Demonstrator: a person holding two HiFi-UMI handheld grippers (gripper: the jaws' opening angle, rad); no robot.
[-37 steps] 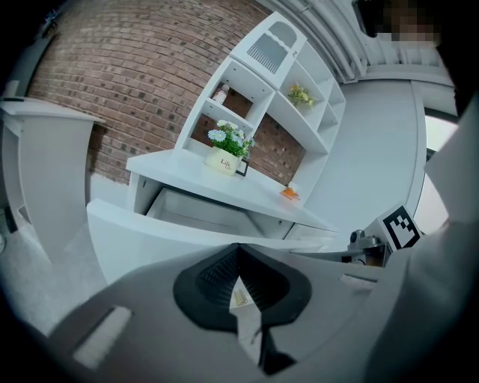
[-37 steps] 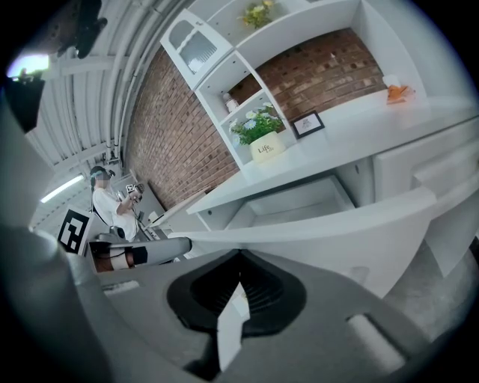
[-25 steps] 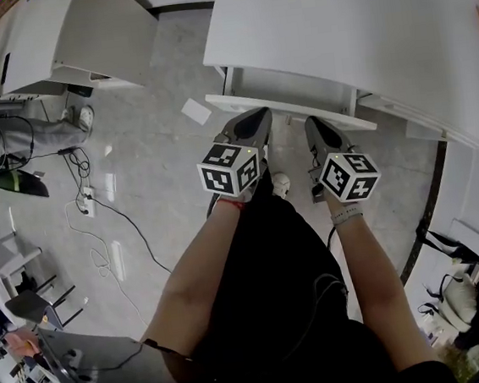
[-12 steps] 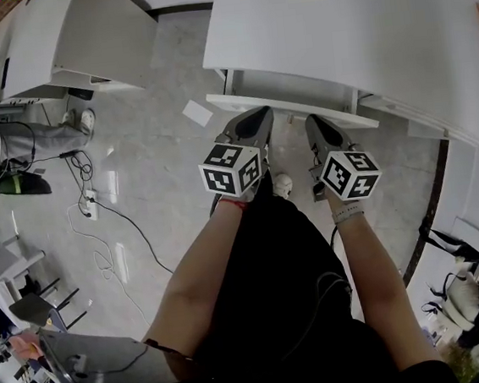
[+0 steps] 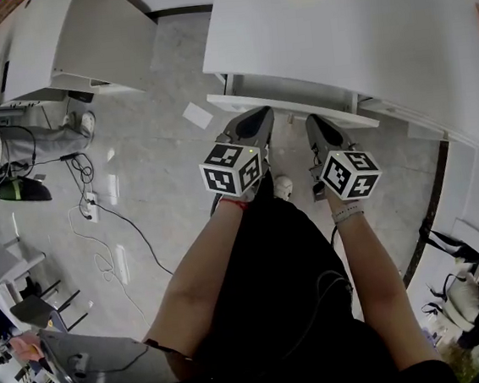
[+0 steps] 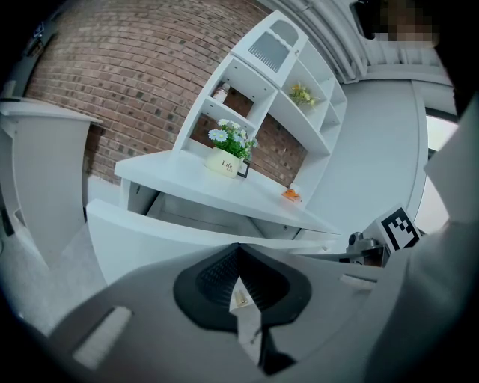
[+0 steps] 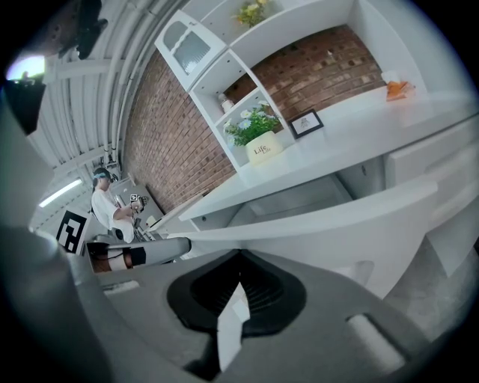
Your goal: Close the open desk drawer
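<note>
You hold your left tool (image 5: 255,121) and right tool (image 5: 316,126) side by side at the frame's centre, each with its jaws pressed together on nothing, tips right at the white front of the open drawer (image 5: 292,107) jutting from the table (image 5: 359,29) above.

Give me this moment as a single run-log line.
drawer: open | left gripper: shut, empty, tip at drawer front | right gripper: shut, empty, tip at drawer front | step: close not yet done
</note>
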